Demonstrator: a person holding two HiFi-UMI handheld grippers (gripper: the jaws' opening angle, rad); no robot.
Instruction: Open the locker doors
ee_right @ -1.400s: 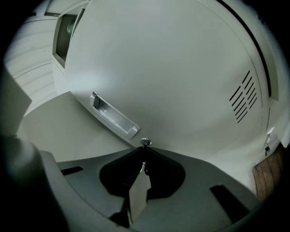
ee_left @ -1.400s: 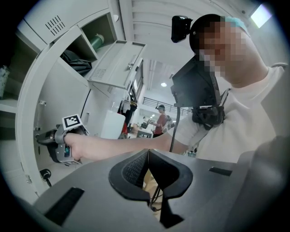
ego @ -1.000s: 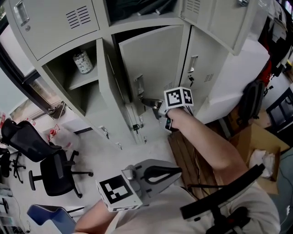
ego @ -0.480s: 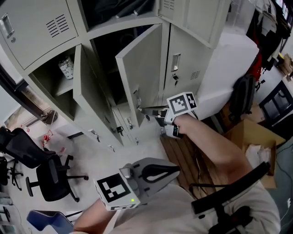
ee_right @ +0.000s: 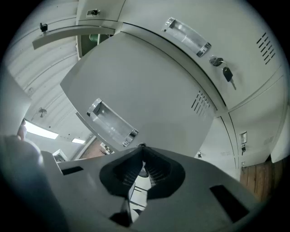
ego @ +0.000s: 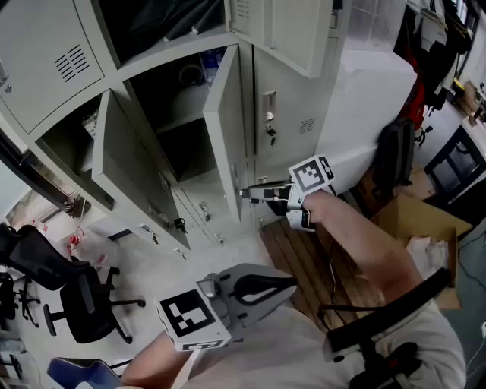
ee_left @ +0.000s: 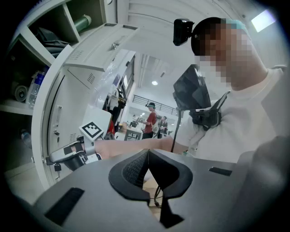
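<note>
Right claw (ego: 244,194) touches the open locker door (ego: 226,114); office chair (ego: 87,300) well aside.

locker door (ego: 228,129) — swung wider open | right gripper (ego: 245,194) — drawn back with it

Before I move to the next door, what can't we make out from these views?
- Hold of the right gripper on the open door: its closed tips meet at the door's edge in the right gripper view, so whether metal is pinched is hidden.
- Top locker dark contents: cut off by the head view's upper edge.
- Key on the closed door: too small for detail in either view.
</note>
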